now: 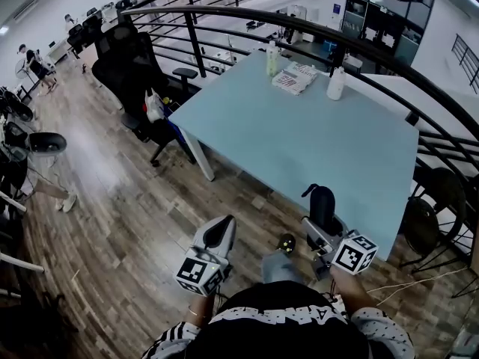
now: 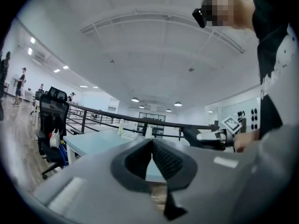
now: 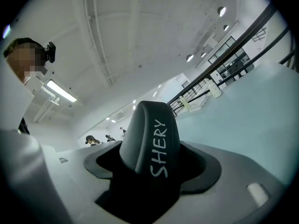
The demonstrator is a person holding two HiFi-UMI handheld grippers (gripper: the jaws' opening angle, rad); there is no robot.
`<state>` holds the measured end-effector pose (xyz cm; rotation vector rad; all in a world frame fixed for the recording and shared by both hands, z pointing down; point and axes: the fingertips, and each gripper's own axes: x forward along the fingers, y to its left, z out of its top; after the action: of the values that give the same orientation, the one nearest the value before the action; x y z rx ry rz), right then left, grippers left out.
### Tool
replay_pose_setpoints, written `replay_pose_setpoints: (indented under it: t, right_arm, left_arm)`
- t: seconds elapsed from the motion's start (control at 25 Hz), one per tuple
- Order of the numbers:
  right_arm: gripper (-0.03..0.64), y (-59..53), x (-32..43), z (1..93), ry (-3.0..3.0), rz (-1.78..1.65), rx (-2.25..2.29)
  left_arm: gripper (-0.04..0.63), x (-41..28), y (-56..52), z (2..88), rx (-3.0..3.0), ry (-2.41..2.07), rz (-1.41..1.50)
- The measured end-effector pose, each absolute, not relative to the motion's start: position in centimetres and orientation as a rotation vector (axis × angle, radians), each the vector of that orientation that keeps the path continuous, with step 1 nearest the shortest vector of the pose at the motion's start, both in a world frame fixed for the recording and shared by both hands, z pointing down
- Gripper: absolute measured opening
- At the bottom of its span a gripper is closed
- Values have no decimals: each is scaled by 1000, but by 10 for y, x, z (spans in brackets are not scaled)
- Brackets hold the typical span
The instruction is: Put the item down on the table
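My right gripper (image 1: 324, 226) clamps a black item (image 1: 322, 200) at the table's (image 1: 299, 133) near edge. My left gripper (image 1: 221, 230), off the table, has its jaws together, empty.

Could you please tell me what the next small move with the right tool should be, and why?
Probably carry the right tool forward and lower it onto the table. Its jaws are shut on the black item marked SHERY, held in the air near the table's front edge, not yet resting on it.
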<state>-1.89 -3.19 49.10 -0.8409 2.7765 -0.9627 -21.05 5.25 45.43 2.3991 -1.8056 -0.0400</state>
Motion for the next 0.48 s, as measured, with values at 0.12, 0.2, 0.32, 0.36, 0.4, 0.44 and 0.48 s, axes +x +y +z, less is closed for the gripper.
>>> replay_pose_setpoints:
  t: [0.12,0.2,0.32,0.36,0.4,0.44,0.48]
  right_arm:
    - [380,-42,-18,494,2766,-987,-845]
    - [380,-48,-17,496,2761,-998,-854]
    - [380,-59,-19,501,2761,-1012,-858]
    - [380,-63,-21,503,2764,-1017,-855]
    - [380,-67,-23,504,2767,-1023,-853]
    - [380,-72,-25,505,2771,-1028,-851]
    - [380,-76,-28,506,2773,-1031,-849]
  left_arm:
    - [0,-209,41,455,2393,-1791,-34]
    - [0,-208,33,458,2395,-1782,-21]
    - [0,-212,21,461,2392,-1786,-17]
    - [0,-213,17,462,2388,-1791,-19]
    - [0,-216,13,462,2382,-1797,-21]
    - [0,-218,9,463,2374,-1802,-23]
    - [0,-221,5,464,2366,-1805,-24]
